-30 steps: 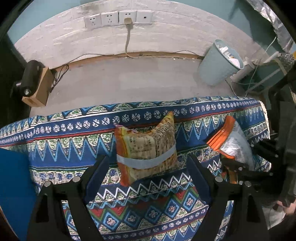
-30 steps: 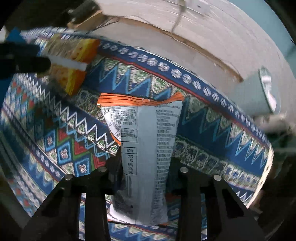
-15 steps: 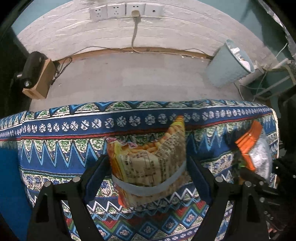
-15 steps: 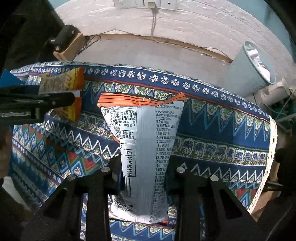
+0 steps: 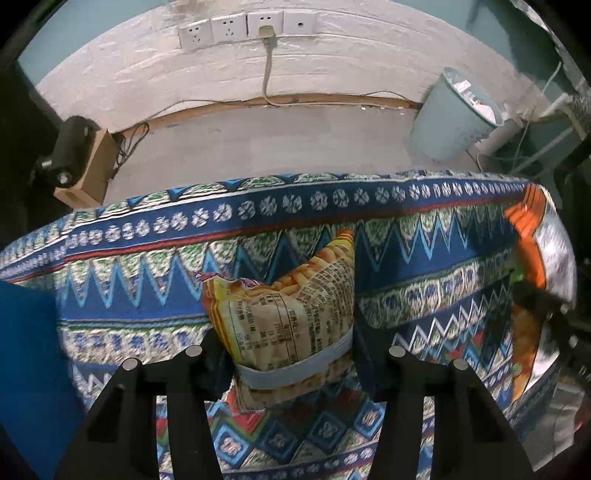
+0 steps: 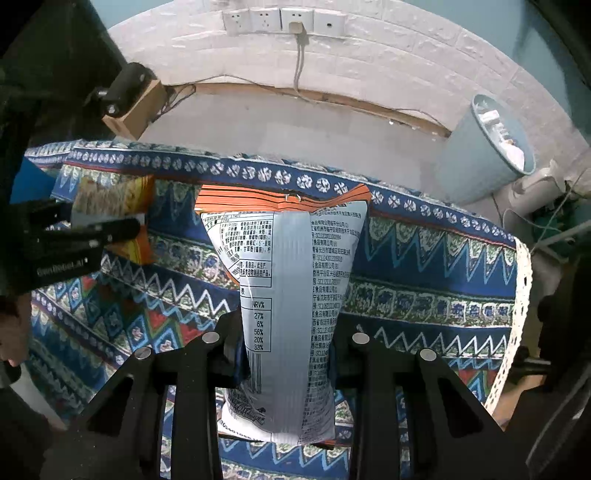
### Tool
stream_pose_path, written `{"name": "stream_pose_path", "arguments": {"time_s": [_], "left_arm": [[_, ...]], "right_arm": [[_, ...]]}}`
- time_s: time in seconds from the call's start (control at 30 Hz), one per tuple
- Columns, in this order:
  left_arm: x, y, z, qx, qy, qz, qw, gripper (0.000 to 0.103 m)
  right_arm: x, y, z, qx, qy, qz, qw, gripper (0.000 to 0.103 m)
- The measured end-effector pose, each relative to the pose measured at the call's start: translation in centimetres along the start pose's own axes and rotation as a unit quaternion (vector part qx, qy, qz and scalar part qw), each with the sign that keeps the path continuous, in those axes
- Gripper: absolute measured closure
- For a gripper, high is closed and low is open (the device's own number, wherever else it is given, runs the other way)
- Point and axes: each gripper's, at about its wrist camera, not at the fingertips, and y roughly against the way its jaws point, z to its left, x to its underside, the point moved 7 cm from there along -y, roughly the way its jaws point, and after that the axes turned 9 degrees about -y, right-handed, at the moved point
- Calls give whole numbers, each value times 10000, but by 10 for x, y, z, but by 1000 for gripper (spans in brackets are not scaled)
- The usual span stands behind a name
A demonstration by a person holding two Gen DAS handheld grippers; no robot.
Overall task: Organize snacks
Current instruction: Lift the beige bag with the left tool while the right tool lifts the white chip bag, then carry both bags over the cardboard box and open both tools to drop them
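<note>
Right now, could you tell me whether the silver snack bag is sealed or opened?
Sealed: the silver snack bag's orange top seam looks intact.

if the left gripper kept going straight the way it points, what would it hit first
The yellow snack bag, already between the closing fingers of the left gripper; directly beneath lies the patterned tablecloth.

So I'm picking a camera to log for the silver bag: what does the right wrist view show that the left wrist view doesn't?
Only the right wrist view shows the silver snack bag full on, its printed back readable, pinched in the right gripper, plus the white lace edge of the tablecloth.

Only the left wrist view shows the yellow snack bag up close between the closing fingers of the left gripper.

Both show the patterned tablecloth, the wall sockets and the blue bin.
</note>
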Motion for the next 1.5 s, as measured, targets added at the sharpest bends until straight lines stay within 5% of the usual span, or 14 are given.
{"name": "stream_pose_path", "arguments": {"time_s": [0.87,1.5], "left_arm": [[50,133,20,-597,-459,-981,9923,48],[106,215,82,-983,-304,-1434,9843,48]], "right_arm": [[11,87,50,-272,101,-638,9975,73],[13,141,163,-1017,822,-957,9868,73]]}}
